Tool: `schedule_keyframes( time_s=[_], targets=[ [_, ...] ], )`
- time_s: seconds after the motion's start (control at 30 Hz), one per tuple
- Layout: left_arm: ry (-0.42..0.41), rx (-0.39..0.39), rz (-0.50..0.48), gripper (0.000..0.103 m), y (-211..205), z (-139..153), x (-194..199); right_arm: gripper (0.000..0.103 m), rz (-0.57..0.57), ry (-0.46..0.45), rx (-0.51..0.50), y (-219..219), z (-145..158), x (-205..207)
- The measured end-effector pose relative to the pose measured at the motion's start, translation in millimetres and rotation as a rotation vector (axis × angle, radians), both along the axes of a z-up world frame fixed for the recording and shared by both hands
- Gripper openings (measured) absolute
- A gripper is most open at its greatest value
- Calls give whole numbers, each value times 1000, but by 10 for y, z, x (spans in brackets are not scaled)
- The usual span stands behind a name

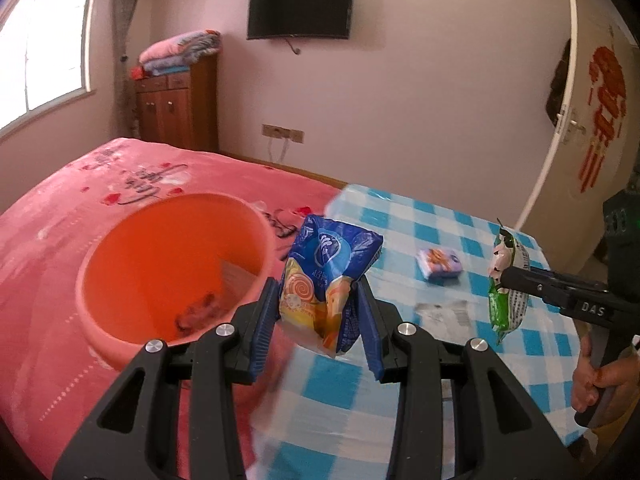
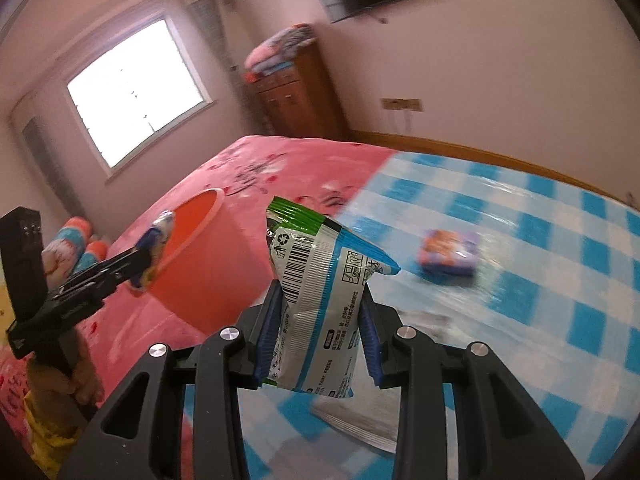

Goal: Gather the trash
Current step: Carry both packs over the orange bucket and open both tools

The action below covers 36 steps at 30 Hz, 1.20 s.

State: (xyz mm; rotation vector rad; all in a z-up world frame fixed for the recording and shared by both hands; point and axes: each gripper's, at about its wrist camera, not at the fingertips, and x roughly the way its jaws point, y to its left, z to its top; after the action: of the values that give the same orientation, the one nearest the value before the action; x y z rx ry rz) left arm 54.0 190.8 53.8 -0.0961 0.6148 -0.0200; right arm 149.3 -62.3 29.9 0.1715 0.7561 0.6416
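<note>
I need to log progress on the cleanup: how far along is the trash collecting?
Done: the orange plastic bin already holds some scraps. In hand: the left gripper is shut on a blue and yellow snack wrapper, and the right gripper is shut on a green and white packet; neither is in the bin yet. Left: a small purple packet lies on the blue checked cloth.

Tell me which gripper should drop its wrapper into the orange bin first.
Left, probably. The left gripper, shut on the blue snack bag, sits beside the orange bin. The right gripper holds the green wrapper over the checked cloth, farther away.
</note>
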Motion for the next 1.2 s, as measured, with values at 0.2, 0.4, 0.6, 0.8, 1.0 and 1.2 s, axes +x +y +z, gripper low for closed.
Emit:
schedule_keyframes(
  time_s=[0.2,0.4,0.6,0.8,1.0,1.2],
  targets=[
    [-4,31,84,40,339,28,21,37,123,-22,13,647,242,79],
    [14,48,168,40,648,-45,128,37,212,-35,26,1217,406,158],
    [46,50,211,40,829,-158,268,37,285,-48,28,1729,509,270],
    [72,43,232,41,906,-249,387,37,316,-59,17,2042,508,380],
    [96,45,277,55,957,-318,432,44,331,-44,21,2248,353,495],
    [103,72,320,82,984,-374,445,69,280,-84,35,2108,343,453]
  ],
)
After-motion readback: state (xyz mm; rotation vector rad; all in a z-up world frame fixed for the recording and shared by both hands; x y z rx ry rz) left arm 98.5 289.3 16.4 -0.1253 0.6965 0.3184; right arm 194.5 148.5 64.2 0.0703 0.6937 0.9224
